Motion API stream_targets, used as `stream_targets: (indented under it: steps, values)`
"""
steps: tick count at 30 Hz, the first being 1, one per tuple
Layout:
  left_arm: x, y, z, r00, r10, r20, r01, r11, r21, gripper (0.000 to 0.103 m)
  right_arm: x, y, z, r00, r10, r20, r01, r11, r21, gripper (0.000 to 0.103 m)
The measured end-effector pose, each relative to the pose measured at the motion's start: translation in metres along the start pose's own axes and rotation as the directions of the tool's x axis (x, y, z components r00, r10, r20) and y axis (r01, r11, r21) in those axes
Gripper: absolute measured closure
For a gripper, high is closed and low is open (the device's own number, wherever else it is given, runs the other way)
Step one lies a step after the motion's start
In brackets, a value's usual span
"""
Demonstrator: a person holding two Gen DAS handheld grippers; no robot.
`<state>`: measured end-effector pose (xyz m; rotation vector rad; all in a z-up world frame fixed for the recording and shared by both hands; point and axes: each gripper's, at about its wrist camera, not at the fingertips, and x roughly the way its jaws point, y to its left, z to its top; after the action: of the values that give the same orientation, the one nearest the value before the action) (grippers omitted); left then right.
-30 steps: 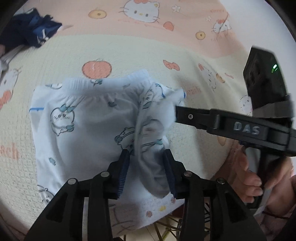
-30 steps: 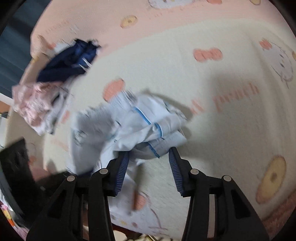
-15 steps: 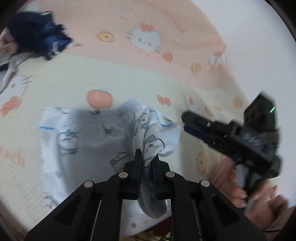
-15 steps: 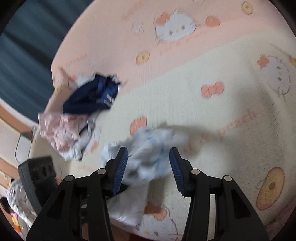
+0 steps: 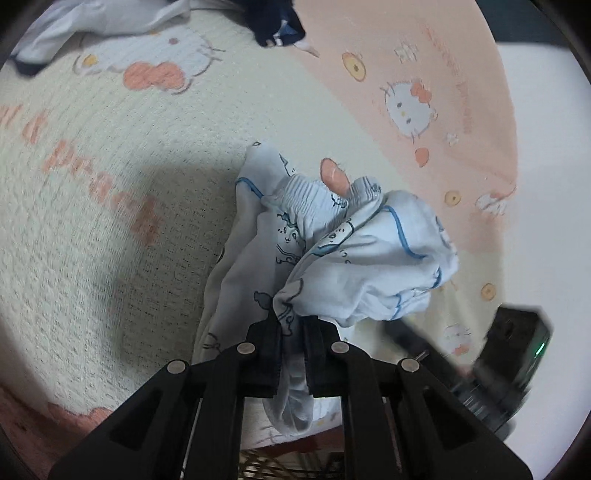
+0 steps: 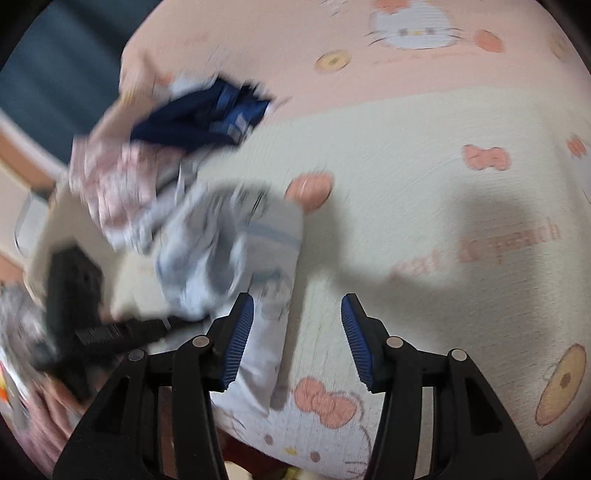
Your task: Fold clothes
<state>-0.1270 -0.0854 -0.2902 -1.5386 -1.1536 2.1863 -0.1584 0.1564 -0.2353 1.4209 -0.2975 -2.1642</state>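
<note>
Left wrist view: the left gripper point(image 5: 291, 334) is closed on a bunched fold of the pale blue printed shorts point(image 5: 354, 251); cloth is pinched between the two jaws and hangs below them, while the rest of the garment is heaped ahead of and to the right of the fingertips, its ribbed waistband turned upward. The garment rests on a cream and pink cartoon-cat bedspread point(image 5: 110, 229). At the lower right, the right gripper point(image 5: 509, 354) is seen blurred, just beside the heap. A dark blue garment point(image 5: 280, 26) and a white garment point(image 5: 99, 22) lie well apart at the top edge.

Right wrist view: the right gripper point(image 6: 297, 341) is open, its blue-ribbed jaws spread wide and nothing held between them. The shorts point(image 6: 229, 254) lie ahead and to the left, one hanging portion passing just inside the left jaw; contact cannot be determined. A pink patterned garment point(image 6: 122, 184) and the dark blue garment point(image 6: 207, 118) lie further left, blurred
</note>
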Motion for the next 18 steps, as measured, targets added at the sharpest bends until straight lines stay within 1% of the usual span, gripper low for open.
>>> stream_targets:
  steps: [1, 2, 3, 5, 6, 7, 8, 9, 10, 11, 13, 15, 16, 18]
  values:
    - [-0.001, 0.005, 0.000, 1.000, -0.021, 0.005, 0.021, 0.999, -0.034, 0.092, 0.006, 0.005, -0.004, 1.000, -0.006, -0.019, 0.005, 1.000, -0.025, 0.051]
    - [-0.005, 0.009, 0.000, 1.000, -0.023, 0.017, 0.024, 0.999, -0.049, 0.092, 0.012, 0.010, -0.009, 0.999, -0.012, -0.039, 0.010, 0.999, -0.051, 0.051]
    - [-0.006, 0.011, 0.001, 1.000, -0.003, 0.030, 0.005, 0.999, -0.049, 0.092, 0.019, 0.014, -0.013, 0.998, -0.019, -0.058, 0.014, 0.997, -0.076, 0.051]
    - [-0.007, 0.004, 0.000, 0.998, 0.054, 0.039, -0.054, 0.999, -0.006, 0.092, 0.028, 0.024, -0.020, 0.996, -0.026, -0.082, 0.016, 0.992, -0.125, 0.051]
    - [-0.009, 0.000, 0.000, 0.995, 0.087, 0.045, -0.088, 0.996, 0.020, 0.089, 0.029, 0.029, -0.021, 0.996, -0.024, -0.081, 0.012, 0.989, -0.148, 0.051]
    - [-0.010, -0.004, -0.001, 0.989, 0.140, 0.050, -0.142, 0.989, 0.050, 0.087, 0.030, 0.033, -0.022, 0.997, -0.021, -0.080, 0.007, 0.985, -0.170, 0.052]
    - [-0.011, -0.008, -0.002, 0.980, 0.192, 0.057, -0.196, 0.977, 0.079, 0.084, 0.032, 0.035, -0.023, 0.996, -0.029, -0.081, 0.013, 0.983, -0.183, 0.052]
    - [-0.013, -0.012, -0.003, 0.968, 0.243, 0.065, -0.249, 0.962, 0.108, 0.073, 0.035, 0.036, -0.024, 0.996, -0.041, -0.084, 0.024, 0.981, -0.192, 0.052]
    - [-0.018, -0.013, -0.004, 0.963, 0.252, 0.097, -0.262, 0.959, 0.110, 0.070, 0.039, 0.036, -0.025, 0.995, -0.053, -0.086, 0.035, 0.979, -0.202, 0.052]
    - [-0.024, -0.014, -0.005, 0.957, 0.261, 0.128, -0.275, 0.955, 0.112, 0.070, 0.042, 0.037, -0.026, 0.994, -0.065, -0.088, 0.046, 0.976, -0.211, 0.052]
    - [-0.032, -0.024, -0.008, 0.935, 0.311, 0.170, -0.337, 0.929, 0.153, 0.070, 0.046, 0.037, -0.026, 0.992, -0.087, -0.088, 0.064, 0.971, -0.231, 0.051]
    - [-0.035, -0.036, -0.014, 0.926, 0.329, 0.188, -0.367, 0.900, 0.234, 0.070, 0.046, 0.036, -0.024, 0.992, -0.093, -0.084, 0.071, 0.970, -0.233, 0.051]
    - [-0.036, -0.042, -0.018, 0.921, 0.337, 0.197, -0.382, 0.883, 0.274, 0.070, 0.046, 0.034, -0.023, 0.992, -0.089, -0.087, 0.068, 0.973, -0.223, 0.051]
    - [-0.035, -0.047, -0.028, 0.916, 0.348, 0.198, -0.397, 0.856, 0.332, 0.070, 0.039, 0.030, -0.019, 0.994, -0.074, -0.081, 0.058, 0.981, -0.182, 0.051]
